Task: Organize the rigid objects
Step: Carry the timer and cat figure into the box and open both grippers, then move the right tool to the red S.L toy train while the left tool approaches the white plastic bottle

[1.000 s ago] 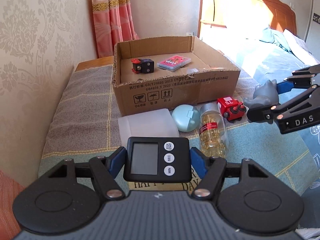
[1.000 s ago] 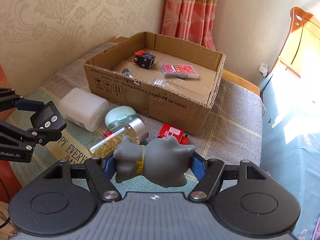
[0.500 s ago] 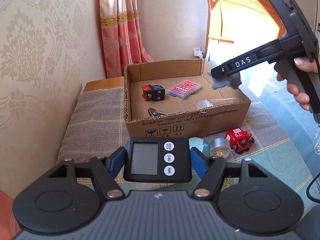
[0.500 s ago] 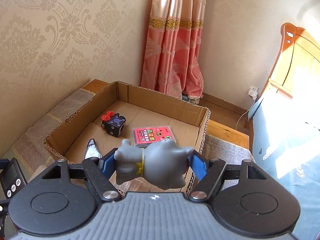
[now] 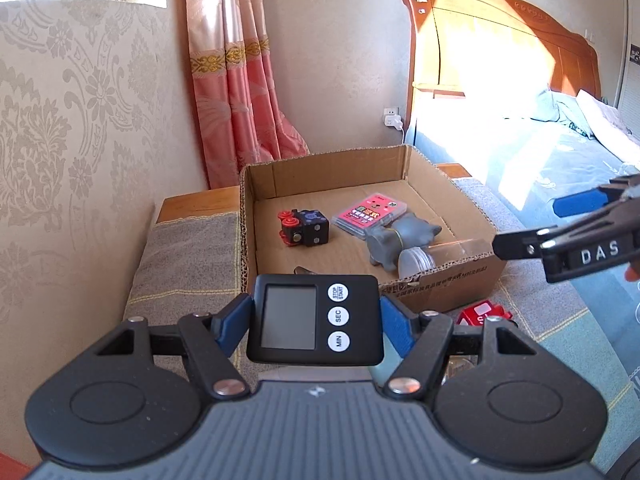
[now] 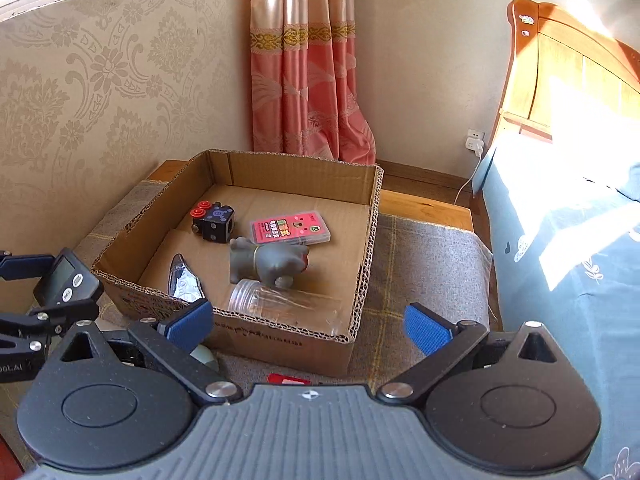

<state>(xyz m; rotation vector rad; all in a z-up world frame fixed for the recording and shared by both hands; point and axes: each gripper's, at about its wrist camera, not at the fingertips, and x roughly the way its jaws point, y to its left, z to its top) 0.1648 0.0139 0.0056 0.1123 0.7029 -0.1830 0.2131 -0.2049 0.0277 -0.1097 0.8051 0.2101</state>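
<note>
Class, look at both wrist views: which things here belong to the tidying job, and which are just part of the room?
Part of the job:
cardboard box
grey toy animal, lying in the box
black timer, clamped in the left gripper
right gripper, jaws just opened, nothing between them
red toy train, outside the box

Just there:
pink curtain
wooden headboard
</note>
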